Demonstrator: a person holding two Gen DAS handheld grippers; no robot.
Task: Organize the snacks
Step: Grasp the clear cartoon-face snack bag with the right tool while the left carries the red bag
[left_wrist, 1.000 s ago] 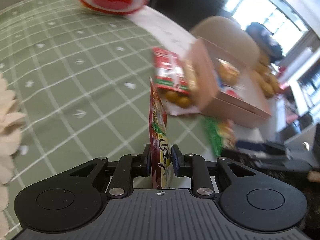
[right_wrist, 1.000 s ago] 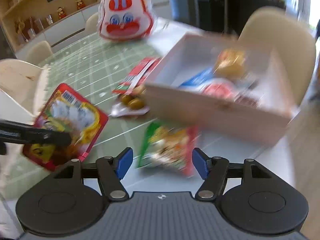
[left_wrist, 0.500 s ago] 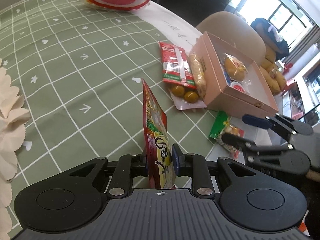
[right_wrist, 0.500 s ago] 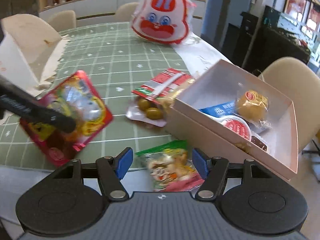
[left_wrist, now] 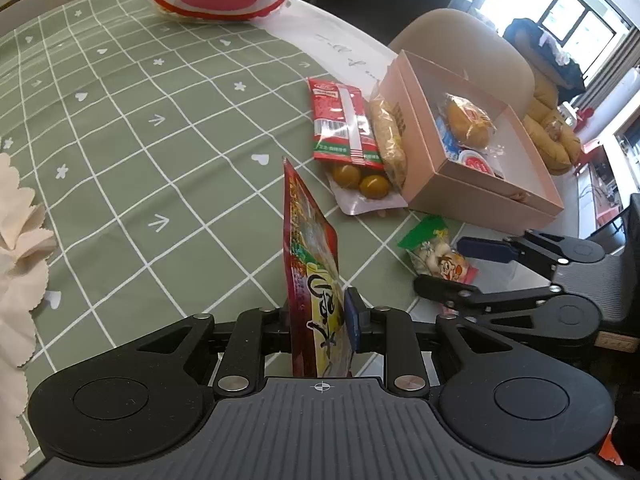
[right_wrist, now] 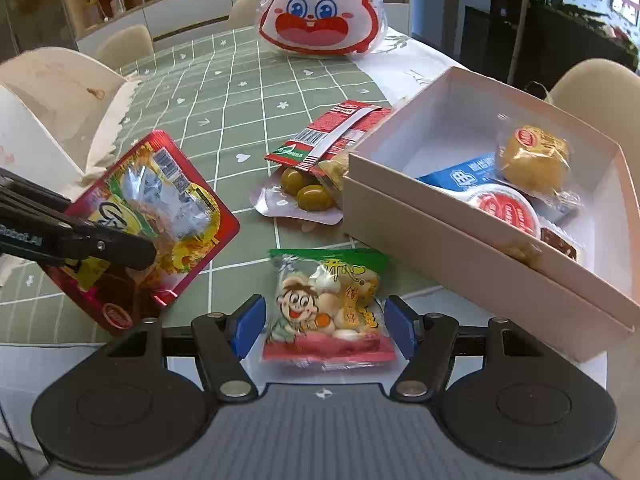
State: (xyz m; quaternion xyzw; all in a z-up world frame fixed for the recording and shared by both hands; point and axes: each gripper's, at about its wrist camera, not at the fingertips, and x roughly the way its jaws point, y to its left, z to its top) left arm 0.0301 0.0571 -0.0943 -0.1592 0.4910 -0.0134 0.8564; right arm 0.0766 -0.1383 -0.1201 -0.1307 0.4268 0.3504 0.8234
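My left gripper is shut on a red and yellow snack packet and holds it upright above the table; the packet also shows in the right wrist view. My right gripper is open, its blue pads either side of a small cartoon snack bag lying on the table; that bag also shows in the left wrist view. The pink box to the right holds several wrapped snacks. A red packet and a pouch of yellow-green fruits lie by its left wall.
A big rabbit-face bag stands at the far end of the green checked tablecloth. Cream chairs ring the table. A cream scalloped cloth lies at the left. The table's near edge is close under both grippers.
My right gripper has come down and forward so the cartoon snack bag now lies between its open pads. The left gripper has kept its hold on the red packet and drawn back slightly.
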